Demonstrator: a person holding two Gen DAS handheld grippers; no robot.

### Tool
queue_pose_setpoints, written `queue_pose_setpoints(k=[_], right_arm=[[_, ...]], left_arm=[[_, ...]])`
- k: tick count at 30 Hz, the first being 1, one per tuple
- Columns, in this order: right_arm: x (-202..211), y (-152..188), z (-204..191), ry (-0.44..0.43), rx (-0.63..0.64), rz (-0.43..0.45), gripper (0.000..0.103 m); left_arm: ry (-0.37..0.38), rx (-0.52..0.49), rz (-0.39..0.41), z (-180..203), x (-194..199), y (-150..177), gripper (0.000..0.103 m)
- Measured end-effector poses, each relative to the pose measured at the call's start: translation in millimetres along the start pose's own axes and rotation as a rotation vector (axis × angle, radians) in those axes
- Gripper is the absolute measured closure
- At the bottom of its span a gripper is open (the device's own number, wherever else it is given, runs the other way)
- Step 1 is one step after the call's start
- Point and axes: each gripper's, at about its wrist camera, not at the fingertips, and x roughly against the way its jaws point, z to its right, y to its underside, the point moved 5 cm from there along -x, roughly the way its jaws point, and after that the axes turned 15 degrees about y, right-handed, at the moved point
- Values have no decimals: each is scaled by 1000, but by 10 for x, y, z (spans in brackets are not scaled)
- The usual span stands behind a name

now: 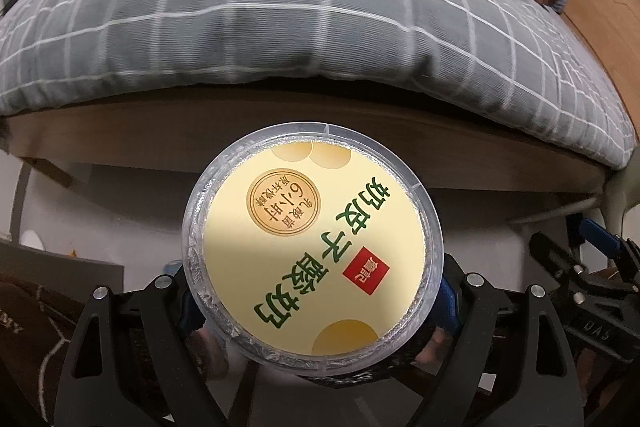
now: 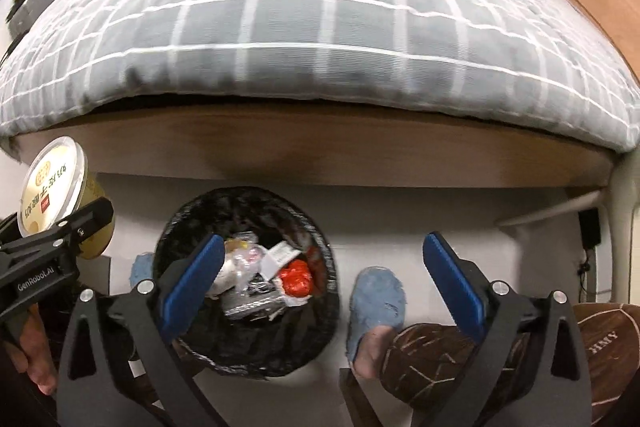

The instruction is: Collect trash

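My left gripper [image 1: 312, 307] pinches the yogurt cup [image 1: 312, 239], held up left of the lined trash bin [image 2: 248, 283]. My right gripper [image 2: 320, 267] hangs spread and empty directly above that bin, so the cup must travel rightward.

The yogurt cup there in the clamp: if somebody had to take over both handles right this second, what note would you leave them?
Left tool: shut on the yogurt cup, lid still sealed, held in the air in front of the bed.
Right tool: open, holding nothing, over the trash bin.
Trash bin: on the floor beside the bed, black liner, already holding wrappers and scraps. A foot in a blue slipper stands just right of it.
Done: the cup has been picked up.
Left: the cup is up and to the left of the bin, so swing it across and drop it in.
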Motion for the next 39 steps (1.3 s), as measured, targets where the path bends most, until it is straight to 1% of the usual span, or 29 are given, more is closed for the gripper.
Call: queue_pose_setpoints(k=[6,11,14,18,20,21,26,28,30,33,34,36,39], right_arm=[[47,-32,396,7,-83,5,8],[46,-4,565,-2,-114,1,8],[3,4,579,-9,-121,-8,8],[-27,4,523,-5,-98,-3,8],[-34,11,488,-3,-87,0,8],[-38,15,468,-1,-79,3,8],[-77,38,443,3,-68,5,8],[-75,36,440,0,-69,6,8],[-52,24,427,-6,-68,12,8],[25,-12,406,-22,-68,18,8],[59,-29,406,-35,-75,17,8],[171,-77,412,-63,-93,28,8],[400,-171,423,-75,-102,68,8]], left_arm=[[15,-40,-27,239,-155,2,20],[11,-60,-43,326,-287,37,20],[11,-69,-65,376,-363,107,20],[3,-91,-73,450,-412,147,18],[-5,-91,-80,468,-436,165,13],[-8,-90,-77,463,-434,179,9],[-24,-87,-77,424,-409,259,6],[-28,-92,-81,383,-364,268,6],[-34,-101,-72,301,-230,266,6],[-59,-109,-51,220,-42,162,6],[-62,-107,-41,211,-11,63,6],[-64,-105,-6,231,182,-35,6],[-75,-121,56,347,530,-150,6]])
